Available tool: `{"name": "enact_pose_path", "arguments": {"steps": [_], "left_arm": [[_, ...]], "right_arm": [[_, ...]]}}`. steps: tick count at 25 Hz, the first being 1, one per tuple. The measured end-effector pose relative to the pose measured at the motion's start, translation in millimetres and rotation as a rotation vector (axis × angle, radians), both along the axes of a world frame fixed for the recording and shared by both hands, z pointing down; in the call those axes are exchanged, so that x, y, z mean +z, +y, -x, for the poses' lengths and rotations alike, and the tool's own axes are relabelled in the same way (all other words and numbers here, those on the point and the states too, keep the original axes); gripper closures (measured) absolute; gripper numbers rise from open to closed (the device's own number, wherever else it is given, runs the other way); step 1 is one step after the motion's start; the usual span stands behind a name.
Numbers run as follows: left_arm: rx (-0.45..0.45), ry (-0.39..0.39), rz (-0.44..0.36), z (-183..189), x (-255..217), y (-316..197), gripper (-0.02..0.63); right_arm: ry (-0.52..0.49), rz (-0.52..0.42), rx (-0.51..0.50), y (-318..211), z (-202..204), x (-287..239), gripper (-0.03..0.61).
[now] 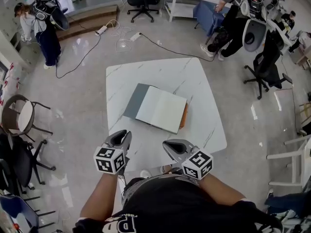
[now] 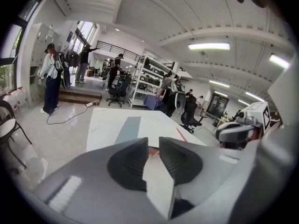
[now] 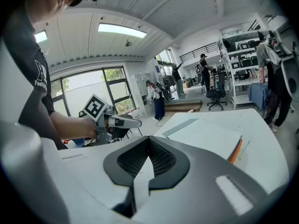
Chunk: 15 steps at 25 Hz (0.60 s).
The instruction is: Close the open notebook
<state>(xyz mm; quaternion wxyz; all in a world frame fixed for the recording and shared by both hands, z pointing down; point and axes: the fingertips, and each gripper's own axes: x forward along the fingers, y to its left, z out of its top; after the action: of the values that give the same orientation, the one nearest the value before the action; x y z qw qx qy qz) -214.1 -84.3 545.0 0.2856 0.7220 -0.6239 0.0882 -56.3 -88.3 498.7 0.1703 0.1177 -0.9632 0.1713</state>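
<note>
Nothing of the task is done yet, as far as the pictures show. The notebook (image 1: 160, 109) lies open near the middle of the white marble desk (image 1: 199, 79). Its grey cover (image 1: 135, 100) is spread flat on the left and a blank white page (image 1: 164, 110) faces up on the right. An orange edge (image 1: 183, 115) shows along the notebook's right side; whether it is the back cover or something lying under the book cannot be told.

Both grippers hover over the near edge of the desk, well apart from the notebook and touching nothing. The left gripper (image 1: 120, 137) has its jaws a narrow slit apart with nothing between them; its own view shows only the desk and the notebook beyond the gap. The right gripper (image 1: 171, 145) has its jaws brought together at the tips, and they hold nothing.

The whole job seems left to do: reach forward to the book, catch or get under the free edge of the grey cover on the left, swing it over the white page and lay it flat. The left gripper looks the better placed for that, being on the cover's side, while the right could steady the page block near the orange edge. The cover lies flush on the desk, so getting a jaw beneath it is probably the fiddly part
</note>
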Motion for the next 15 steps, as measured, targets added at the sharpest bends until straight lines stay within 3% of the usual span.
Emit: {"name": "enact_pose_path", "arguments": {"steps": [9, 15], "left_arm": [[-0.040, -0.041, 0.054, 35.9, 38.7, -26.0, 0.483], [-0.100, 0.036, 0.080, 57.1, 62.2, -44.2, 0.483]], "right_arm": [[0.015, 0.019, 0.013, -8.4, -3.6, 7.8, 0.583], [0.022, 0.024, 0.032, -19.4, -9.4, 10.4, 0.583]]}}
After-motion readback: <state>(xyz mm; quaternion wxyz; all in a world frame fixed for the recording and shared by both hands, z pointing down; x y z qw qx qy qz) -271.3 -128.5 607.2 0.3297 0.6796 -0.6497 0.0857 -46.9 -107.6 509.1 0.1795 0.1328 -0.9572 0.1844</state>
